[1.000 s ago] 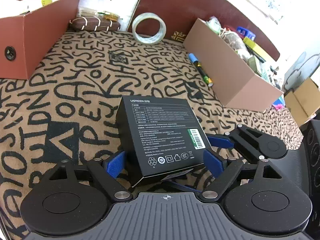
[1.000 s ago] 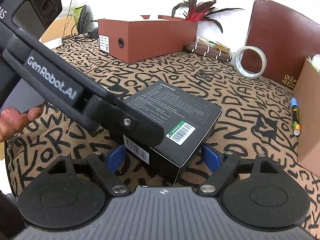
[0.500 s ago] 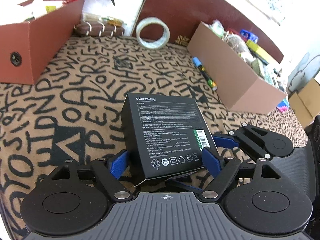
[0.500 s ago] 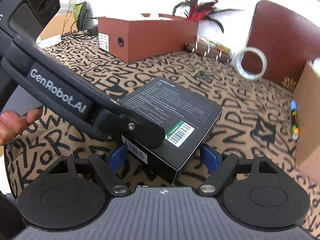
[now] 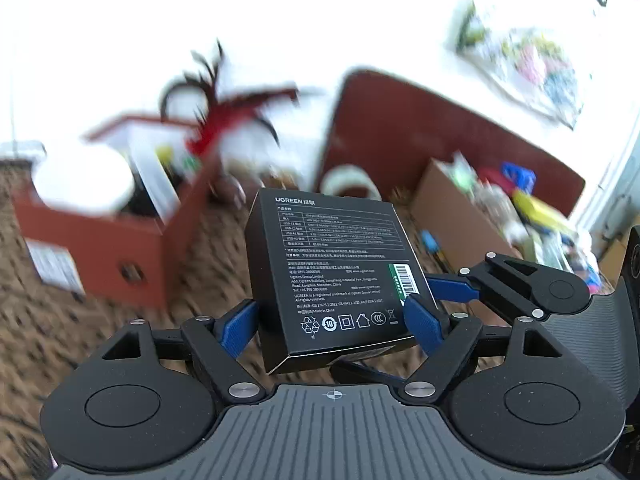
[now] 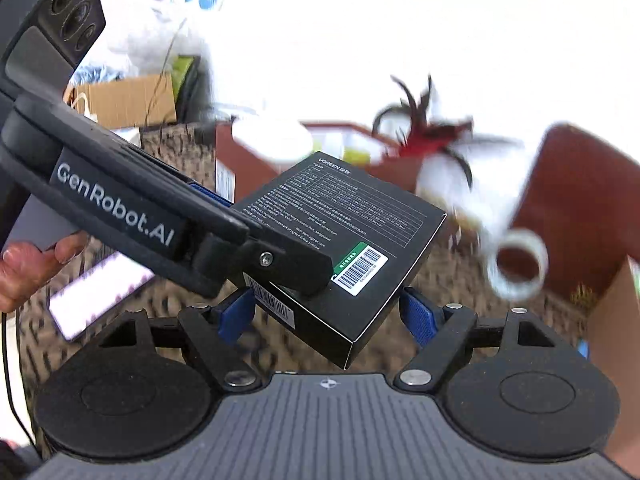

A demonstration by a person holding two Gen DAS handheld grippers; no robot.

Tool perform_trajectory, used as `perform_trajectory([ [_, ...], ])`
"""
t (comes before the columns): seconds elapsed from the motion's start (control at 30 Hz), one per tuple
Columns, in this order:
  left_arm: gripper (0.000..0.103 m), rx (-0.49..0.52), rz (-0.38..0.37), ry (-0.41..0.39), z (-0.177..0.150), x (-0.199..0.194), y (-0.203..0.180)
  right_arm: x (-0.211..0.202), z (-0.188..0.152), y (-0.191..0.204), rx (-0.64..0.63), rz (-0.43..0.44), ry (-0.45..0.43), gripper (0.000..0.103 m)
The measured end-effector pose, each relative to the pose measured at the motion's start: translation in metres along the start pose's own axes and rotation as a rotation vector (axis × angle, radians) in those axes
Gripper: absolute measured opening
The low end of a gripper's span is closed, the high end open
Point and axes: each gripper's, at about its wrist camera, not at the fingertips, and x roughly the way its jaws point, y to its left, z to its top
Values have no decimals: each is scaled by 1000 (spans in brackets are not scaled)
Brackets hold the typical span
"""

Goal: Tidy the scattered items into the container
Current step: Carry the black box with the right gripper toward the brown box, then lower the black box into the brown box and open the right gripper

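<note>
Carry step: flat black printed-cardboard UGREEN box [image 5: 336,280] is off the patterned cloth, in the air, pinched from two directions. Left gripper [image 5: 332,320] has its blue pads on the box's two side edges; right gripper [image 6: 328,316] has its jaws pressed in on a corner. The box is tilted. Surroundings are blurred.

Judgement: next move is to bring it over a container, either the red-brown open box [image 5: 120,232] or the tan cardboard box [image 5: 460,208]. I can't tell which is the target. Both grips must release together.

Black box [image 6: 344,240] held clear of the tabletop [image 6: 452,280], between the right gripper's [image 6: 326,314] blue fingers [image 6: 416,316]; left gripper [image 6: 256,248] clamps its near-left edge.
</note>
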Motion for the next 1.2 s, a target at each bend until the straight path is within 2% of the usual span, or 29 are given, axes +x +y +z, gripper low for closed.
perform_trajectory([
  [0.13, 83, 7, 40, -71, 39, -6, 17, 16, 42, -7, -16, 4, -55, 83],
  [0.27, 83, -26, 72, -103, 82, 1, 41, 44, 82, -20, -1, 18, -81, 83],
  [0.43, 84, -51, 105, -120, 129, 22, 79, 91, 125, -42, 54, 60, -77, 83],
  [0.57, 85, -61, 129, -123, 152, 47, 110, 135, 147, -55, 109, 85, -55, 83],
  [0.77, 84, -98, 136, -101, 173, 91, 160, 199, 164, -69, 184, 105, -13, 83],
  [1.03, 85, -177, 116, -72, 178, 140, 218, 256, 168, -75, 174, 103, 23, 83],
  [1.13, 90, -213, 150, -47, 174, 157, 234, 271, 161, -70, 143, 114, 50, 82],
  [1.2, 95, -234, 171, -40, 169, 161, 240, 272, 156, -69, 141, 113, 43, 87],
])
